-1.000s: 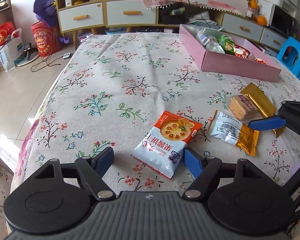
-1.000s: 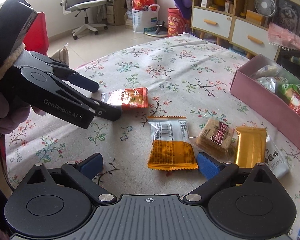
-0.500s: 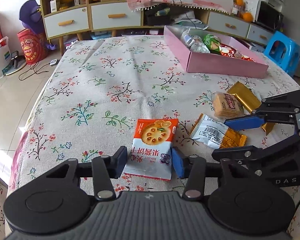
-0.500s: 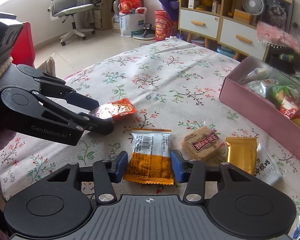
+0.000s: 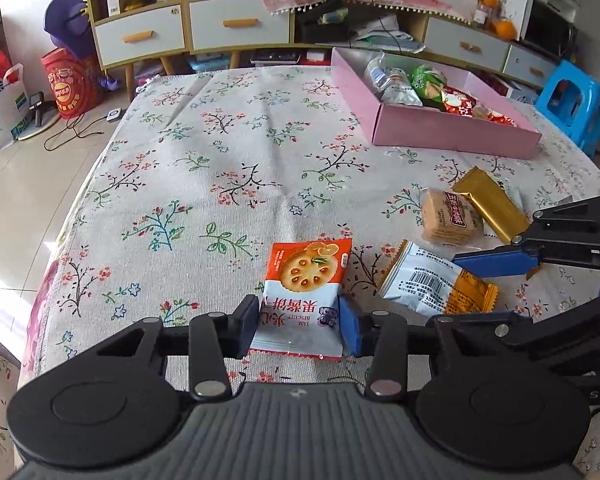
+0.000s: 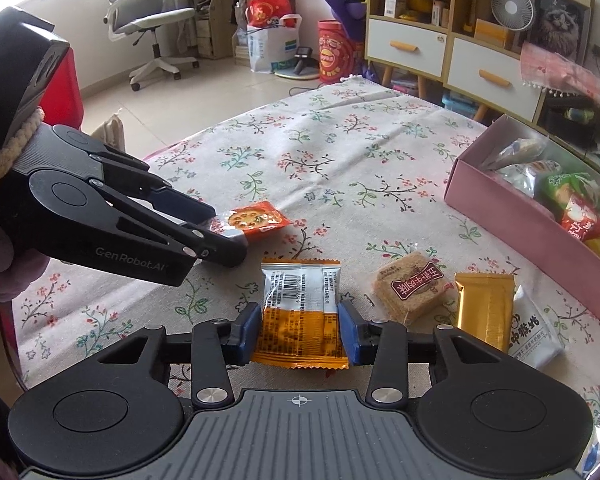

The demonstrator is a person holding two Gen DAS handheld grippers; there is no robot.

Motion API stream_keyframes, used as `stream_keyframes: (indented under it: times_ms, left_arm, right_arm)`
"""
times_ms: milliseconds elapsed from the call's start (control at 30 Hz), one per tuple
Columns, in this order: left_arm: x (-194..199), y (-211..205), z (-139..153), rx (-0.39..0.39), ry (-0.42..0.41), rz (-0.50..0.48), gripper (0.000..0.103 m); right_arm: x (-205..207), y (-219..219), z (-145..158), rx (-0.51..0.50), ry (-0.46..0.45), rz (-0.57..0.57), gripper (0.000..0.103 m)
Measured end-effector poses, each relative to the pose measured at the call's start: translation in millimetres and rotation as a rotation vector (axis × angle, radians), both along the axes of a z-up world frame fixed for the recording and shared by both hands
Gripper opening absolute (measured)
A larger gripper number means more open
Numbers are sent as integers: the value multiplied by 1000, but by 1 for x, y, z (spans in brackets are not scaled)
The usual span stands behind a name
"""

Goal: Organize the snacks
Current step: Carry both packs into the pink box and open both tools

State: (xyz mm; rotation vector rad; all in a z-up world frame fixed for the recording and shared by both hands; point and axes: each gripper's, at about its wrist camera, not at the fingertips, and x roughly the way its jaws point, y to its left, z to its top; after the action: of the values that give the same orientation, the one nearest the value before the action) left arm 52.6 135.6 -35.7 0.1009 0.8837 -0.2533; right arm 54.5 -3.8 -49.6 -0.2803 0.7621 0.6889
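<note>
The pink cardboard box holds crinkly snack packets. The left gripper is closing on a glossy jam biscuit packet; the right gripper is closing on a flat orange-and-silver packet.

A blue stool, an office chair and a desk fan stand around.

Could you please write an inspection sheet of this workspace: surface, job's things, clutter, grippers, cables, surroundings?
Surface: table under a floral cloth.
Job's things: pink box already holding snacks; biscuit packet; orange-and-white packet; brown cracker pack, gold bar and white packet lying loose.
Clutter: nothing seen on the table.
Grippers: left gripper closing, pads on the biscuit packet; right gripper closing, pads on the orange-and-white packet.
Cables: black cable on the floor.
Surroundings: drawer cabinets, office chair, blue stool.
</note>
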Motion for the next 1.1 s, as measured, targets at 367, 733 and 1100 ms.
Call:
stream_keyframes:
  times_ms: [367,733,1100]
  left_arm:
    - [7,-15,16,-4,-11,19,39]
    - [17,-38,32,-58,-25,25,39]
    - [38,-79,40,-150,-48,35,38]
  right_arm:
    - [3,-24,21,67,-8,-45,40]
    - [16,-68,40,145,-15,-153,40]
    - [49,-146,61,273,-41,-394,40]
